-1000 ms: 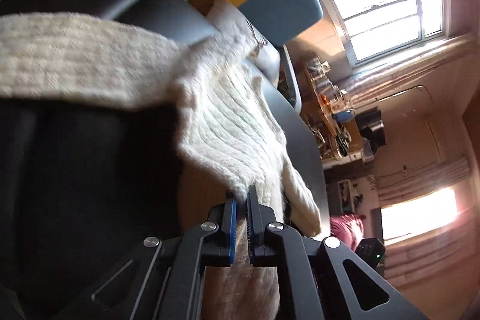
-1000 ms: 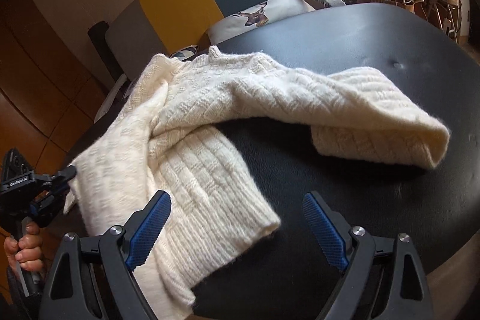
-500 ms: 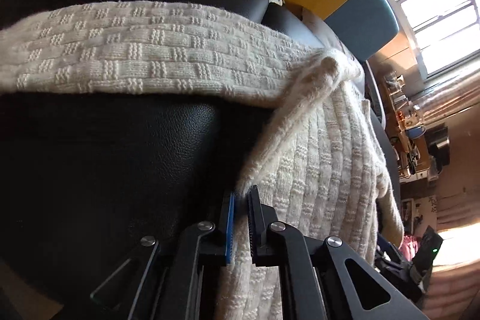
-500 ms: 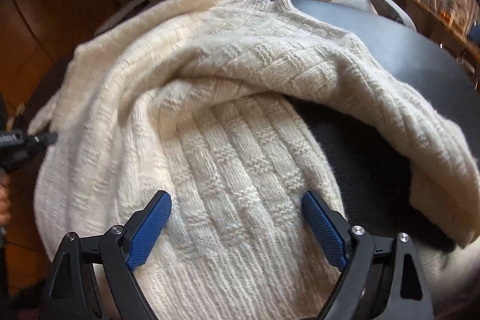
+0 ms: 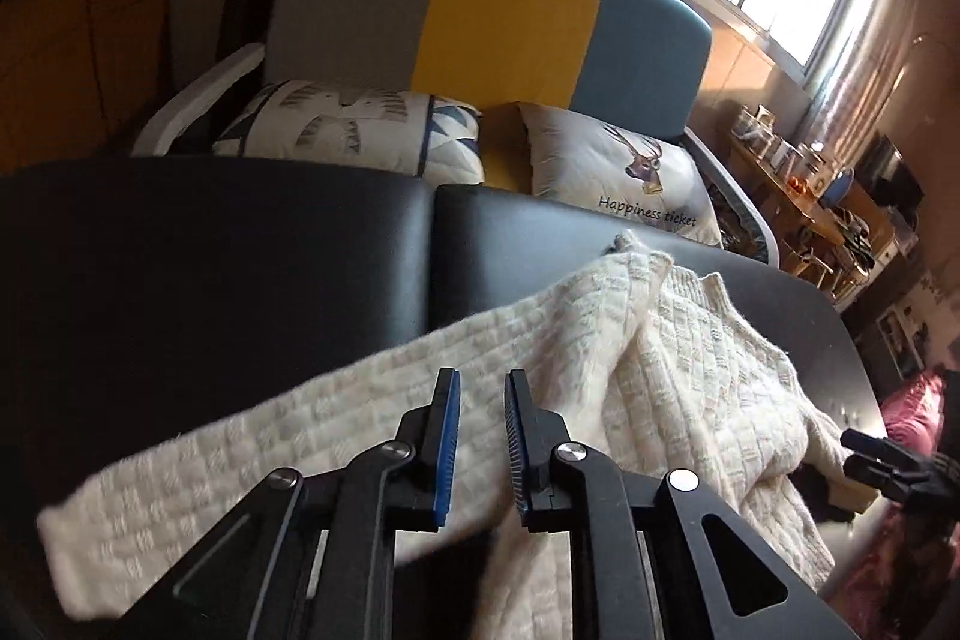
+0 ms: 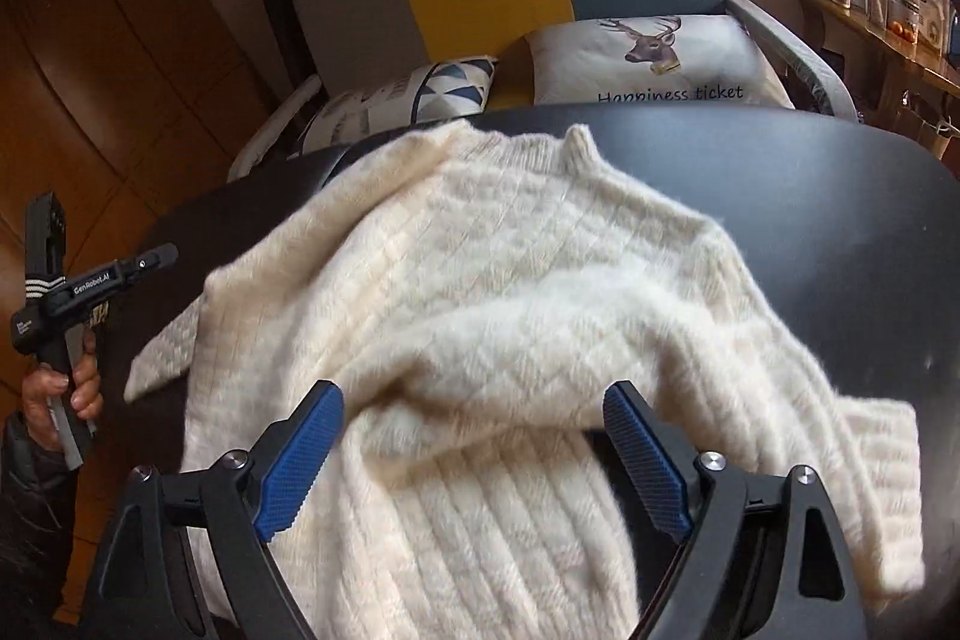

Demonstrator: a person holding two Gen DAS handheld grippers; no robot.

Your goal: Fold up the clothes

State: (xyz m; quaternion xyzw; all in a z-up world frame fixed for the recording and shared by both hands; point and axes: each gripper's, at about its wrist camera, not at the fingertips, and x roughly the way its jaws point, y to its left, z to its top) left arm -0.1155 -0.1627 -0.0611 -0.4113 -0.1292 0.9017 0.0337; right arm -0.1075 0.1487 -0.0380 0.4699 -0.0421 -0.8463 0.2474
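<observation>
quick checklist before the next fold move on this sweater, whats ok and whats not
1. Left gripper free of cloth: ok, a narrow gap shows between its pads, nothing pinched.
2. Right gripper ready to grasp: ok, jaws wide above the sweater.
3. Sweater lying flat: not ok, bunched, one sleeve crossing the body.
4. Left sleeve laid out: ok, stretched across the black surface.
5. Hem position: cannot tell, out of view.

Bare black table [image 5: 210, 268] left of sweater [image 5: 690, 358].
</observation>
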